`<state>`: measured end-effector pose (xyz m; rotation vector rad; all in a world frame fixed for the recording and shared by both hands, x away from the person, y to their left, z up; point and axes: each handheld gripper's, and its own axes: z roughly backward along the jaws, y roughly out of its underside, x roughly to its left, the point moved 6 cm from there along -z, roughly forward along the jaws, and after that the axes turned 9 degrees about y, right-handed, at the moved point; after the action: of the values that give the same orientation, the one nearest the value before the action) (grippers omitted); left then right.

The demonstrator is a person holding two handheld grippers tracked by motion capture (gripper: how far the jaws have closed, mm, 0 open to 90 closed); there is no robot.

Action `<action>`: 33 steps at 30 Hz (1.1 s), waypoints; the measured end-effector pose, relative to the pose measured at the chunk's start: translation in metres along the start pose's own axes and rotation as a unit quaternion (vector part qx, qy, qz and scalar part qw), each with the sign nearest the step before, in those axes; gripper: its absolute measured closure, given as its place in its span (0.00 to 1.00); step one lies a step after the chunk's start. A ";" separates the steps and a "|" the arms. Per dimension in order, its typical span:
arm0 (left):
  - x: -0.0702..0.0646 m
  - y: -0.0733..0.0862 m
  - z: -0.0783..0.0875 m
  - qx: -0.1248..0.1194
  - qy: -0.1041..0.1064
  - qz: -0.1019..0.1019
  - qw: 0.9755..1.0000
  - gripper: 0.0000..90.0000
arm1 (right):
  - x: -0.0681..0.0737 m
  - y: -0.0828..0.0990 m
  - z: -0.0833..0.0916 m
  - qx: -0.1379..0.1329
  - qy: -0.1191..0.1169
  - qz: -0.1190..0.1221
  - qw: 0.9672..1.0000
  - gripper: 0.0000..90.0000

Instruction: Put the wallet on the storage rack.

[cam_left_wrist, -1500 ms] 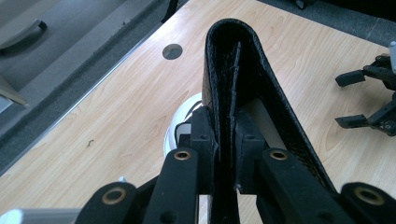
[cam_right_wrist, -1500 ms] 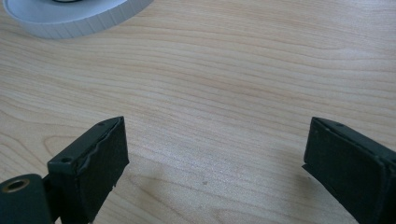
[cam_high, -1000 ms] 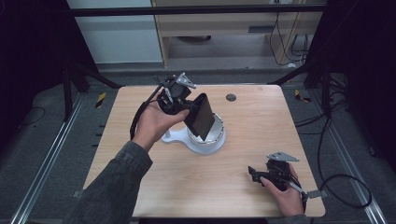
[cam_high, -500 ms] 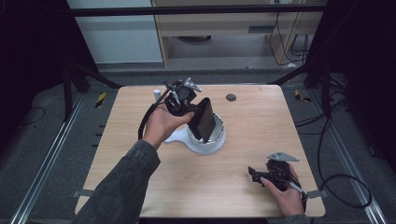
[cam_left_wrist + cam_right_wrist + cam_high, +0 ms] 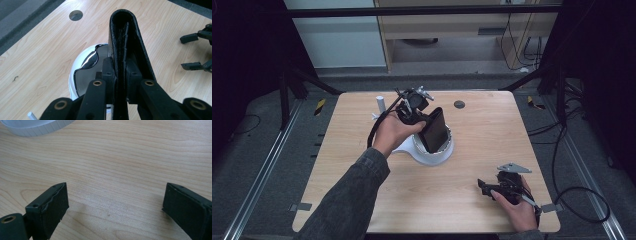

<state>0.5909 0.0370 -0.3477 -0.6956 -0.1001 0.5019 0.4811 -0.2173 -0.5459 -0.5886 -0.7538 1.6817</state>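
Black leather-looking case [image 5: 125, 42], some kind of flat pouch, is pinched tight between the jaws of the left gripper [image 5: 121, 75], so those tongs are clamped right on its edge. In the high view the left gripper [image 5: 414, 105] holds the case [image 5: 434, 131] tilted, its lower end just over or maybe inside the white round holder [image 5: 432, 156] near the middle of the table; I honestly can't tell if it touches. From the left gripper view you can see a shiny dark inside to the white round holder [image 5: 80, 70], just beside the case. The right gripper [image 5: 492, 187] sits way off near the front right corner of the wooden table [image 5: 492, 140], its jaws spread wide apart with nothing between them, just bare wood [image 5: 112, 170] under the pads [image 5: 56, 207]. Further out there's a small white cylinder [image 5: 381, 102] standing upright behind the left hand [image 5: 393, 132], and a round grey hole [image 5: 459, 104] toward the far edge of the tabletop.
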 end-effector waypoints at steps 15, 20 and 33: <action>0.010 -0.005 -0.008 0.012 0.002 0.013 1.000 0.88 | 0.003 0.001 0.000 0.004 -0.003 0.003 1.000 0.07; 0.012 -0.005 -0.008 0.008 0.003 0.021 1.000 0.88 | 0.003 0.002 -0.001 0.005 -0.003 0.008 1.000 0.07; 0.015 -0.002 -0.009 0.010 -0.012 0.025 1.000 0.83 | 0.004 0.001 0.000 0.003 -0.005 0.007 1.000 0.07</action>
<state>0.6068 0.0371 -0.3547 -0.6736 -0.1002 0.5584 0.4801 -0.2134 -0.5468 -0.5830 -0.7532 1.7010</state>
